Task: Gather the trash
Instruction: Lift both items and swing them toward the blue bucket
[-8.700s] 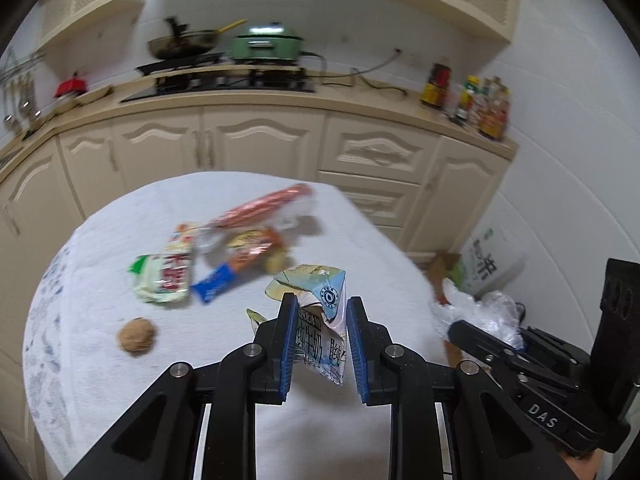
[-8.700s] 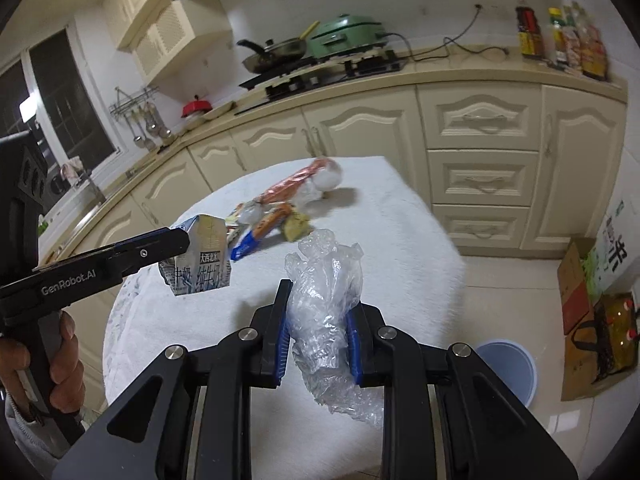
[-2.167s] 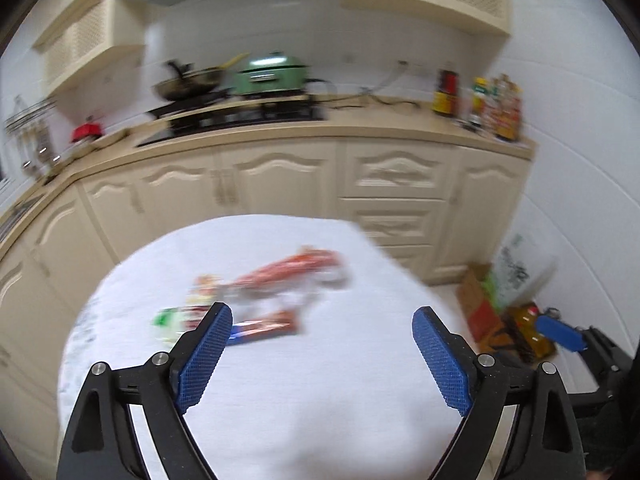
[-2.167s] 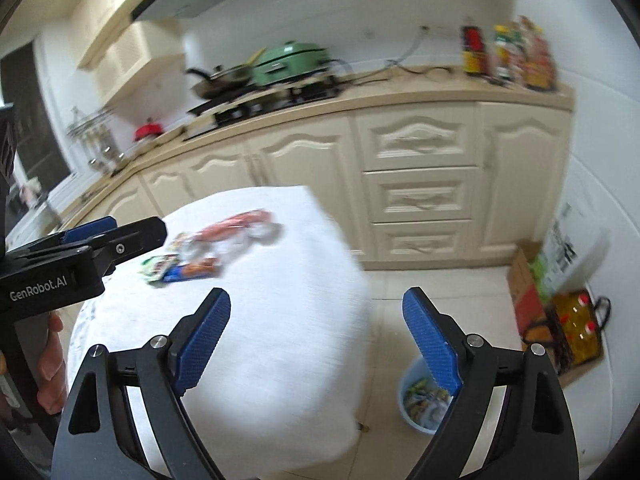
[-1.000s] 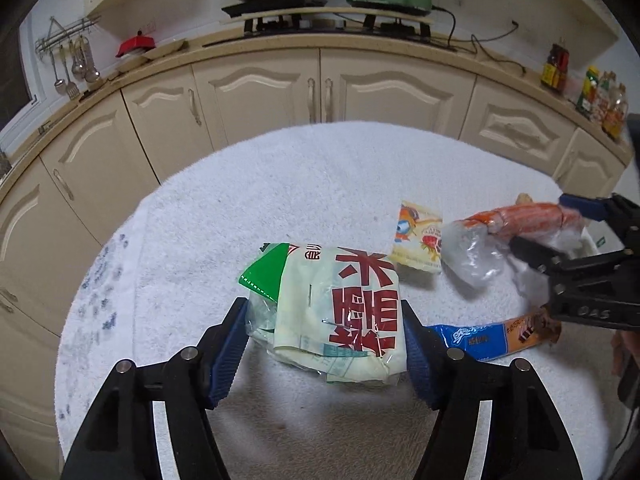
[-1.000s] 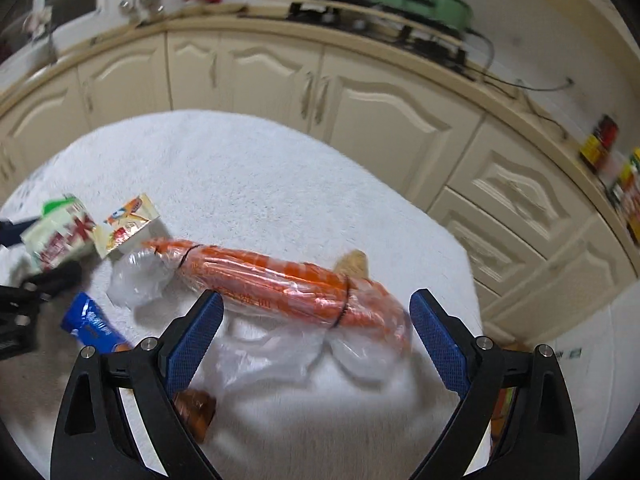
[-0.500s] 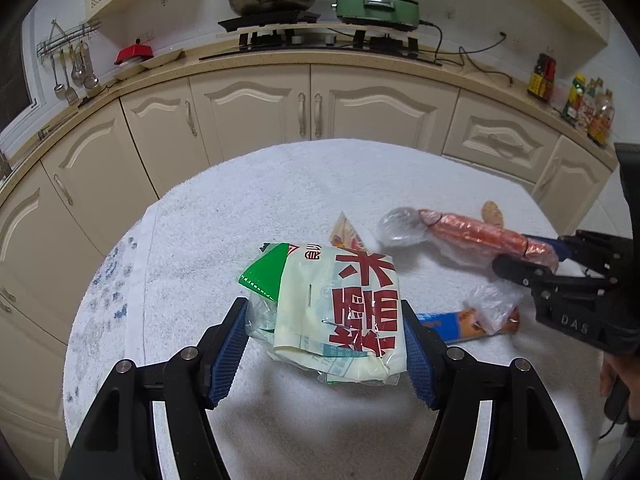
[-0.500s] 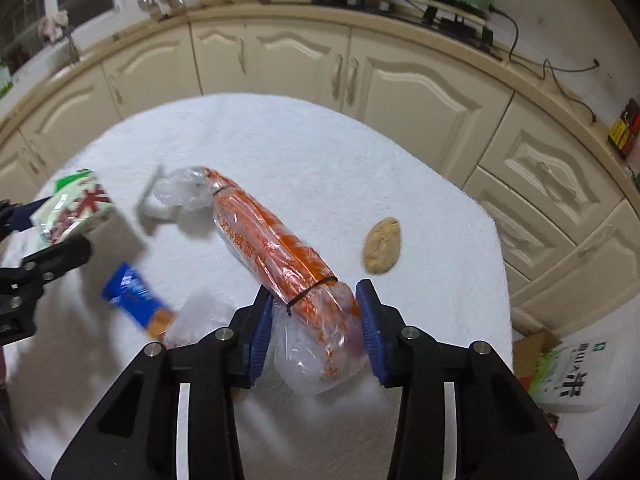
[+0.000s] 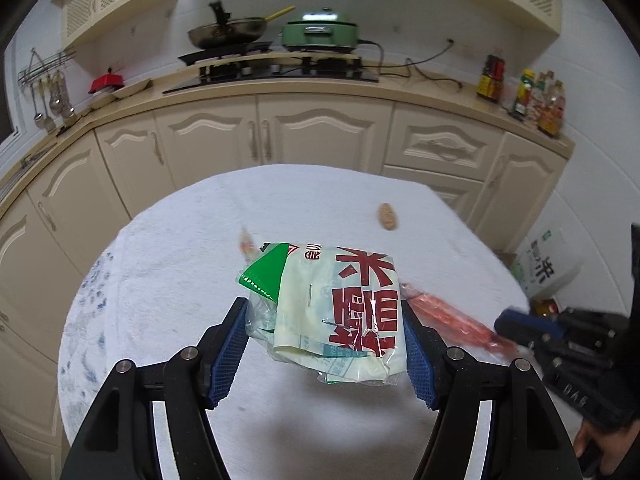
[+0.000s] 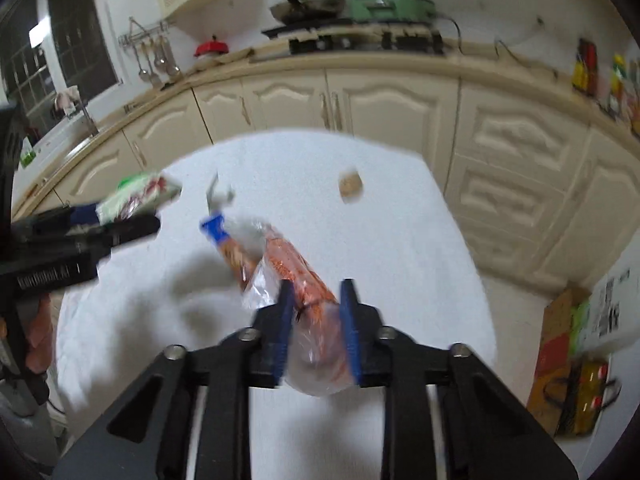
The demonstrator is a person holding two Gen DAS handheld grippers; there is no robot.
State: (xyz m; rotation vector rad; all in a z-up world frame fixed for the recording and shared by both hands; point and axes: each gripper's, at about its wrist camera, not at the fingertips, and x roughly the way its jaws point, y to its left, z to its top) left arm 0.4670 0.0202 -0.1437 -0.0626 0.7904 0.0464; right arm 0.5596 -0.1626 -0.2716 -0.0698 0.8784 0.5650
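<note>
Both claws were carrying trash off the white-clothed round table (image 9: 168, 264): the left claw (image 9: 322, 350) pinched a crumpled cream plastic bag with red characters (image 9: 340, 308), while the right claw (image 10: 316, 324), its jaws having just closed, squeezed a long orange plastic-wrapped packet (image 10: 298, 280). Next, I judged, both needed carrying to a bin and dropping.

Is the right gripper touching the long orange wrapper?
Touching. In the right wrist view, the right gripper is shut on the orange wrapper, both blue pads pressing its sides, lifted off the table.
</note>
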